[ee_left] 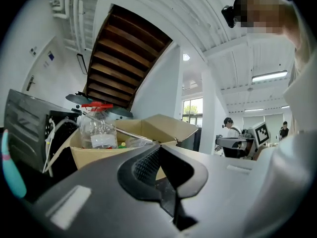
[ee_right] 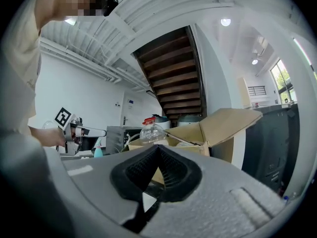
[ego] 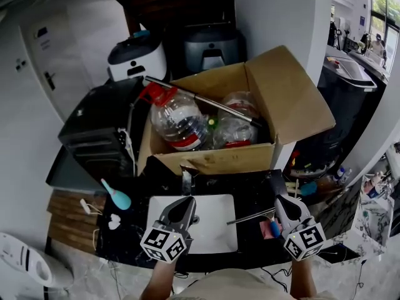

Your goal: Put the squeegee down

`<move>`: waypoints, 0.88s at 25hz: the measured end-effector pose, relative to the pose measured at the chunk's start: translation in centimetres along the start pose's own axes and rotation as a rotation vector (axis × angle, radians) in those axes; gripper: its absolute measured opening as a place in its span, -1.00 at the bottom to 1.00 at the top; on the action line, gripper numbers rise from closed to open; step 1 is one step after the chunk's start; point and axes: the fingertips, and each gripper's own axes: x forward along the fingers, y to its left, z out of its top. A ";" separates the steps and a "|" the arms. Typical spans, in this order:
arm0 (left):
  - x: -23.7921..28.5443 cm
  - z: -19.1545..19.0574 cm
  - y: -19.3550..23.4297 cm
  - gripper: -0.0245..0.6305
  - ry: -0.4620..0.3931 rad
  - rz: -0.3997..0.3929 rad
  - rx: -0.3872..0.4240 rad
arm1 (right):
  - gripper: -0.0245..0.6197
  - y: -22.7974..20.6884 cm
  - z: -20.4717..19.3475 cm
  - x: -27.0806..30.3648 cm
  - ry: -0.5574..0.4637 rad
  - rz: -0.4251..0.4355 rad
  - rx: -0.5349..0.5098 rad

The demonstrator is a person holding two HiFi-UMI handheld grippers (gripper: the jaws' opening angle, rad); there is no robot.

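A thin metal bar with a pink and blue end, which I take for the squeegee, lies on the dark counter between the white sink and my right gripper. It is apart from both grippers. The right gripper is shut and empty, hovering just right of the bar. My left gripper hangs over the sink's left part by the faucet, its jaws meeting at the tip with nothing held. In the left gripper view and the right gripper view, the jaws point level at the box.
An open cardboard box with plastic bottles and a long rod stands behind the sink. A black appliance sits to the left, and a teal brush lies by the sink. A dark bin stands at the right.
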 end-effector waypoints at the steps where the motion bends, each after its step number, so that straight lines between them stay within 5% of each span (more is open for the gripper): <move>1: -0.2 -0.6 0.1 -0.88 0.012 0.006 -0.014 | -0.92 0.0 -0.3 0.0 0.003 0.001 0.017; 15: -1.4 -3.0 -0.7 -0.88 0.059 0.013 -0.043 | -0.92 0.6 -3.5 -0.1 0.052 0.029 0.102; 22: -0.3 -1.7 -1.1 -0.88 0.021 0.001 -0.033 | -0.92 0.1 -3.2 0.3 0.058 0.028 0.057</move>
